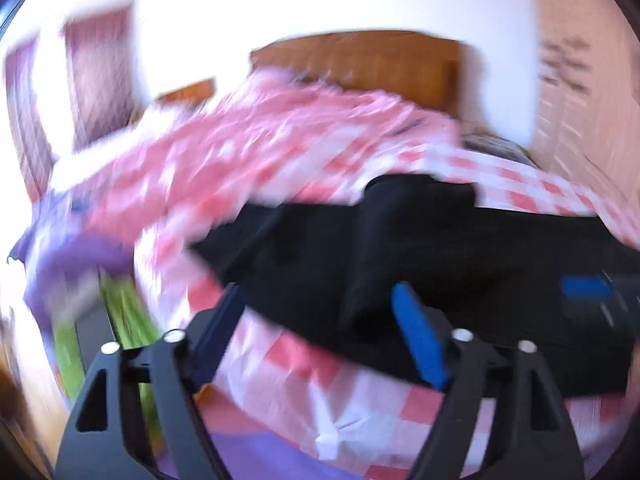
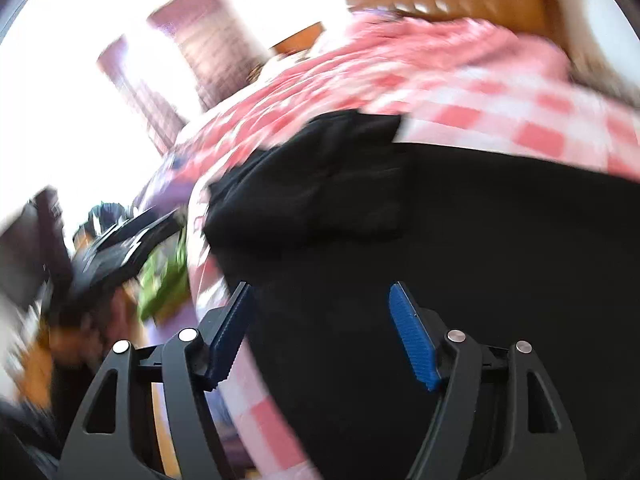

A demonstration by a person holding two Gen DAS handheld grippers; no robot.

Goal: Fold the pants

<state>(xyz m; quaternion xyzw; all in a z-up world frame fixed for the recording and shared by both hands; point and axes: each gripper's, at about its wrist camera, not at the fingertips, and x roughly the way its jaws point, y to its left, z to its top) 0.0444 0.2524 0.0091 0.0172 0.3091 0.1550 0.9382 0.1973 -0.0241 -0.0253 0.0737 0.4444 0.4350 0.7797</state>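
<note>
Both wrist views are motion-blurred. A pair of black fabric pants (image 1: pixel 420 248) lies spread across a bed covered by a pink-and-white checked bedspread (image 1: pixel 320 160), with one darker fold of the cloth rising as a ridge through the middle of the garment. In the right wrist view the same black pants (image 2: pixel 440 260) fill most of the lower and right field, their bunched end toward the upper left, resting on the checked bedspread (image 2: pixel 500 112).

The left gripper (image 1: pixel 324 320), black-framed with blue ribbed pads, hovers above the near edge of the pants; its fingers stand wide apart and nothing lies between them. The right gripper (image 2: pixel 320 328) is likewise spread open over the black cloth, gripping nothing; whether its pads touch the fabric cannot be told.

A brown wooden headboard (image 1: pixel 360 64) stands at the far end of the bed against a white wall. At the right margin of the left wrist view, a blue pad of the other gripper is visible over the pants. Green and purple cloth (image 1: pixel 120 304) shows beside the bed at lower left.
</note>
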